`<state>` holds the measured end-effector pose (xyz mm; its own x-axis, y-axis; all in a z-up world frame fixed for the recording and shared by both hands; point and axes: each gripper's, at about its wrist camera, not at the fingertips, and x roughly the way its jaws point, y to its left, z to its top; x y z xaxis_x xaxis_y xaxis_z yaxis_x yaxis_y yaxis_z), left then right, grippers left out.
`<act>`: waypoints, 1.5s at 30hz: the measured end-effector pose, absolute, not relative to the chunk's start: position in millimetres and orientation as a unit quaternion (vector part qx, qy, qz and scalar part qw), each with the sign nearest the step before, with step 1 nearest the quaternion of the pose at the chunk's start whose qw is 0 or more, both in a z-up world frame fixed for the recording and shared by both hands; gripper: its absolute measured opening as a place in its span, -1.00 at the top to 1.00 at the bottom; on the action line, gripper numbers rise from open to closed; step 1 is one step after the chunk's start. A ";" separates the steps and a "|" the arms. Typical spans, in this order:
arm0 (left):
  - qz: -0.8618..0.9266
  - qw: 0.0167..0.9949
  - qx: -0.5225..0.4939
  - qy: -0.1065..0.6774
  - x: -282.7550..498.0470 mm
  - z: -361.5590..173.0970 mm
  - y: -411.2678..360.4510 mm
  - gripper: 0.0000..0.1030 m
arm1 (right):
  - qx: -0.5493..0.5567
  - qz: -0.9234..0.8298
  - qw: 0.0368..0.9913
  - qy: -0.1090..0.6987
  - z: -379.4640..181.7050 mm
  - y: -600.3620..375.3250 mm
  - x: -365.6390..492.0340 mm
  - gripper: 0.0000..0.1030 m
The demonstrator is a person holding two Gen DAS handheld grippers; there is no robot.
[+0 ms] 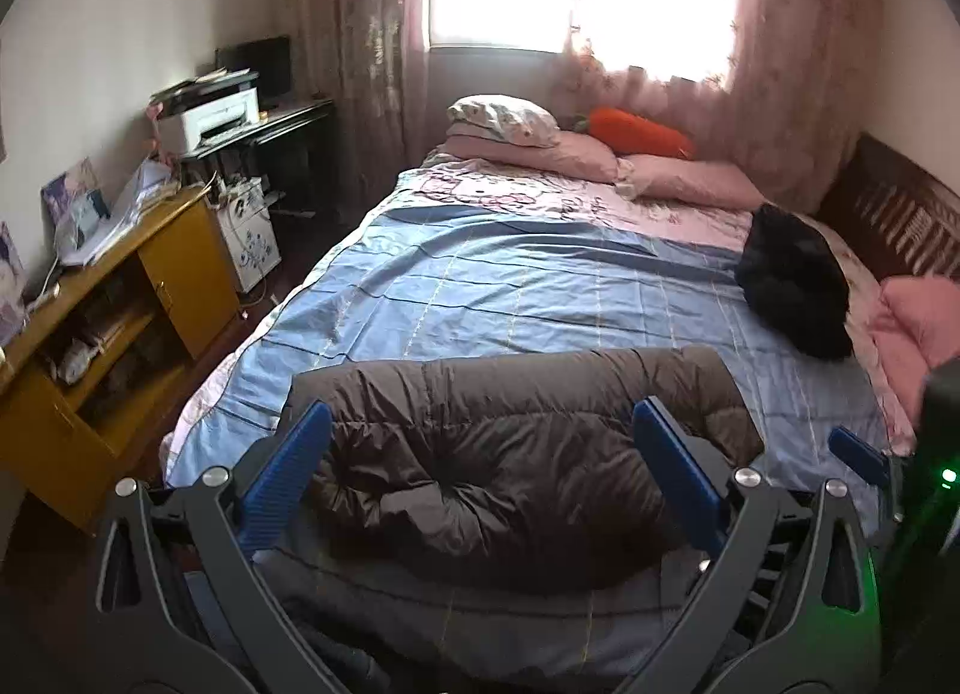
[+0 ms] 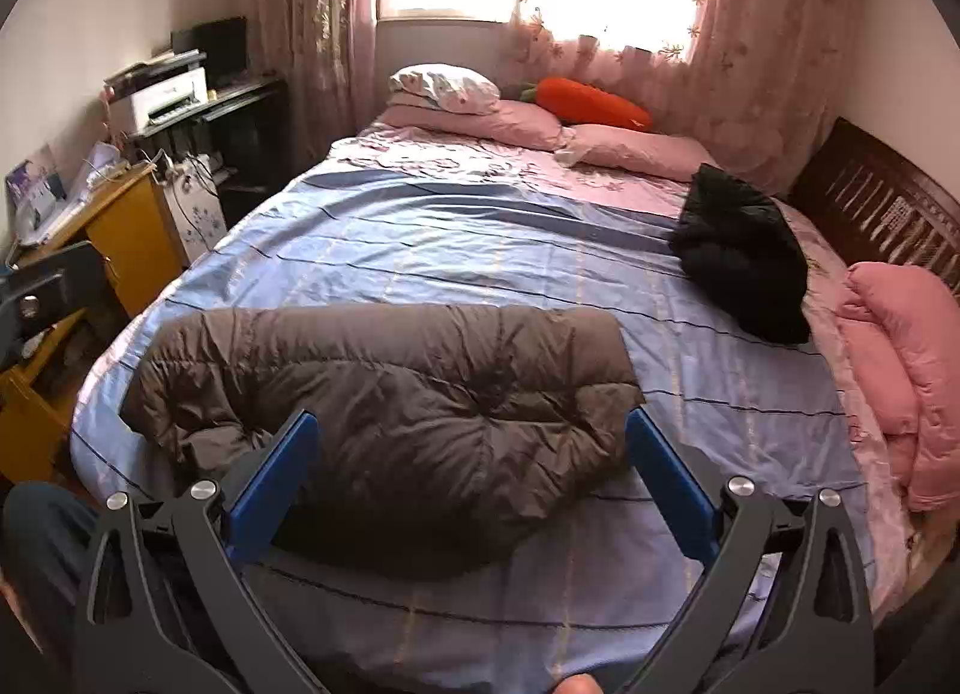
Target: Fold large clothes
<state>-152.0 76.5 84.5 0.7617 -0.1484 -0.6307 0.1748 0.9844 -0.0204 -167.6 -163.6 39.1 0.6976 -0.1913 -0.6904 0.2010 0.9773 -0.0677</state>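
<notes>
Tongs wide on both sides, left tongs (image 1: 480, 454) and right tongs (image 2: 474, 460) empty; folded brown jacket (image 2: 384, 400) lies on blue bedspread (image 2: 480, 250).

No legible text, label, brand or number — the printer (image 1: 207, 115) front and the pictures (image 1: 75, 196) on the cabinet (image 1: 174, 250) are too blurred to read.

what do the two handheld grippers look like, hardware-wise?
Both match: the left gripper and right gripper have dark grey, curved linkage arms with silver round pivot pins and flat blue ribbed finger pads. A green indicator light glows on the right unit.
</notes>
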 end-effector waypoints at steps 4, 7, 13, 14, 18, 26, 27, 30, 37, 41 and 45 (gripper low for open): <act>-0.097 0.939 0.016 0.329 -166.1 91.5 73.5 -0.96 | 0.002 -0.111 0.922 0.371 46.4 -159.3 -176.4 -0.97; -0.100 0.940 0.017 0.325 -172.9 94.9 73.6 -0.96 | -0.001 -0.111 0.922 0.370 49.2 -155.7 -180.7 -0.97; -0.100 0.940 0.013 0.326 -178.3 96.7 78.9 -0.96 | -0.001 -0.108 0.923 0.368 52.1 -150.2 -184.5 -0.97; -0.098 0.940 0.011 0.327 -178.4 96.7 80.5 -0.96 | -0.002 -0.108 0.924 0.368 53.1 -148.0 -184.6 -0.97; -0.094 0.940 0.005 0.328 -178.8 97.1 84.8 -0.96 | -0.007 -0.104 0.924 0.369 53.1 -143.0 -185.3 -0.97; -0.085 0.940 0.002 0.332 -178.4 95.7 91.1 -0.96 | -0.008 -0.099 0.923 0.372 51.9 -136.8 -185.5 -0.97; -0.084 0.940 0.001 0.332 -178.1 95.7 92.0 -0.96 | -0.008 -0.100 0.923 0.372 51.7 -136.2 -185.3 -0.97; -0.083 0.939 -0.001 0.333 -177.8 94.9 93.4 -0.96 | -0.008 -0.099 0.923 0.372 51.5 -135.3 -185.3 -0.97; -0.082 0.937 -0.003 0.338 -174.6 92.5 94.2 -0.96 | -0.008 -0.093 0.923 0.374 49.6 -134.3 -185.2 -0.97; -0.081 0.938 -0.003 0.337 -174.4 92.0 93.8 -0.96 | -0.007 -0.092 0.923 0.374 49.4 -134.0 -185.4 -0.97; -0.080 0.938 -0.003 0.338 -175.4 91.7 93.1 -0.96 | -0.007 -0.091 0.923 0.374 49.1 -133.5 -185.5 -0.97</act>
<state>-175.4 93.1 91.7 0.7590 -0.1522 -0.6330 0.1487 0.9871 -0.0591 -185.5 -133.5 49.1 0.7035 -0.1737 -0.6891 0.1638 0.9832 -0.0807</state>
